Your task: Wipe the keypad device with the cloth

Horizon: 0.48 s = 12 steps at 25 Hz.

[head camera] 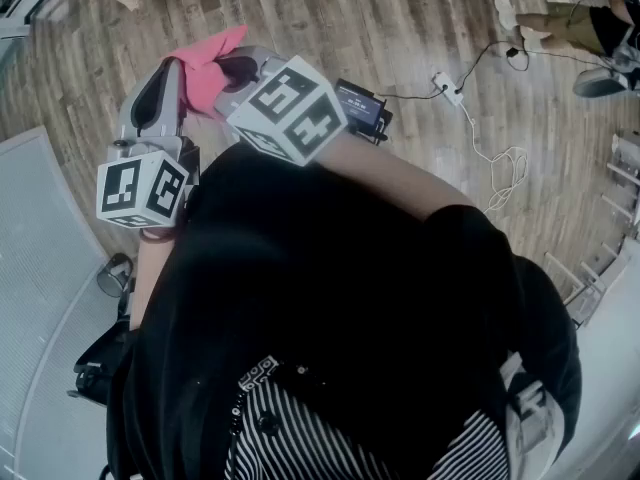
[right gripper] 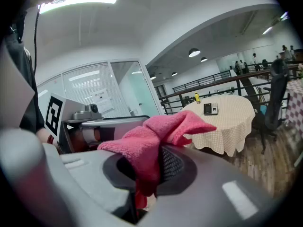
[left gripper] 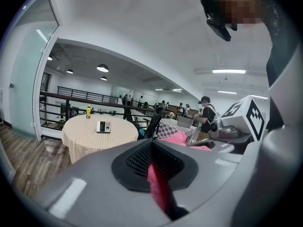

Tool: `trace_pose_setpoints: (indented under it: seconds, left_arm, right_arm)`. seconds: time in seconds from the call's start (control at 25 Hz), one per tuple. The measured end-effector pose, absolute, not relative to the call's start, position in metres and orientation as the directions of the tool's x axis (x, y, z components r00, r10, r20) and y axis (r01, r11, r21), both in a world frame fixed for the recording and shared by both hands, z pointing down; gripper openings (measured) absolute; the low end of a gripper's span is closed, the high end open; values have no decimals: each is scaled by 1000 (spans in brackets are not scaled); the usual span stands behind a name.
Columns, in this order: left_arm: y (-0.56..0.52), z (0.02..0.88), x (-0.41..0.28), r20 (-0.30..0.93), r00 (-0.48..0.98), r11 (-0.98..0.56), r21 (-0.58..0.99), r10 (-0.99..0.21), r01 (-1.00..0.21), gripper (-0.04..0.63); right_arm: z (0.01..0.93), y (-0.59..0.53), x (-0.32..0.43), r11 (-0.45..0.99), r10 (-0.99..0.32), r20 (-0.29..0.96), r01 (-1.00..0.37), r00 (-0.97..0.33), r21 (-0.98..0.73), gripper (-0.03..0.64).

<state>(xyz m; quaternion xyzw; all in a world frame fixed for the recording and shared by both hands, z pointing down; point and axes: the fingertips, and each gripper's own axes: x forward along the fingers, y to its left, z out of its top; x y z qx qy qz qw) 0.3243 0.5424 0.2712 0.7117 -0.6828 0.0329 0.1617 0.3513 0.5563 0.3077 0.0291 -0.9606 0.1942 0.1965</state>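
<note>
Left gripper [left gripper: 154, 162] is closed on a thin fold of the pink cloth [right gripper: 161, 131], which shows as a narrow strip between its dark ribbed pads. Right gripper [right gripper: 144, 171] is likewise clamped on the same cloth, with a bunched, fuzzy lobe of the fabric standing up above its grey jaws. In the head view both grippers are held close together in front of the person's black top, their tips nearly meeting at the cloth, above a wood-plank floor [head camera: 400, 28]. Keypad device [right gripper: 210, 109], a small flat rectangular unit with a dark panel and a key grid, lies on a round table [right gripper: 232, 126] well apart from both grippers. That table is draped in a pale checked covering that hangs down its sides. A small yellow object [right gripper: 197, 98] stands upright near the device. A dark office chair [right gripper: 270, 112] stands just beside the table, and a dark railing [left gripper: 80, 96] runs behind it. On the floor lie a white power strip [head camera: 447, 88] and a loosely looped white cable [head camera: 500, 168].
</note>
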Motion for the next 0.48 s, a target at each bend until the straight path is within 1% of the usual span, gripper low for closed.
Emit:
trace_pose_setpoints:
  seconds: [0.2,0.36,0.48]
  left_arm:
    - [550,272,327,246,69,-20,196,-967,-980,4]
    - [550,266,330,211,81,-31,232,-974,-972,5]
    - [547,263,331,200,83,-35,231,-976,-972,5]
  right_arm:
    - [310,561,350,926,25,383,-123,-924,-358,61]
    - [303,561,353,927,30,357,-108,-934,-360,61]
    - [300,558,354,927,31,344,-101,-939,-361,61]
